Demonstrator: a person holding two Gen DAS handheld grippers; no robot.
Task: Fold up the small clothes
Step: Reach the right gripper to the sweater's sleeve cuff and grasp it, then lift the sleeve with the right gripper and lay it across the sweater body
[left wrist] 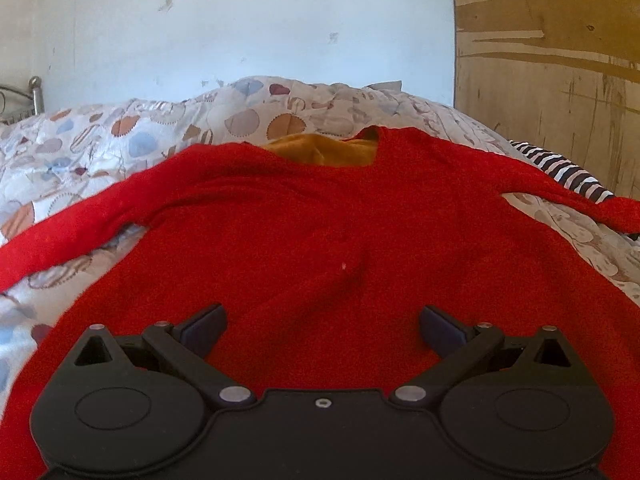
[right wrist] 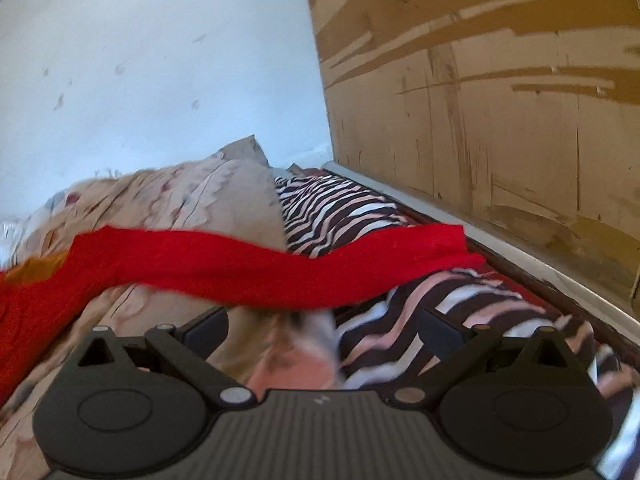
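A red long-sleeved sweater (left wrist: 320, 220) lies spread flat on the bed, neck away from me, both sleeves stretched out sideways. My left gripper (left wrist: 322, 326) hovers open over the sweater's lower body, nothing between its fingers. In the right wrist view one red sleeve (right wrist: 260, 272) runs across the frame, its cuff end resting on a striped cloth. My right gripper (right wrist: 324, 326) stands open just short of that sleeve, above the quilt and the striped cloth, holding nothing.
An orange-brown garment (left wrist: 324, 150) shows under the sweater's neck. A patterned quilt (left wrist: 132, 136) covers the bed. A black, white and pink striped cloth (right wrist: 340, 208) lies at the right. A worn wooden panel (right wrist: 500, 100) and a pale wall (left wrist: 240, 20) stand behind.
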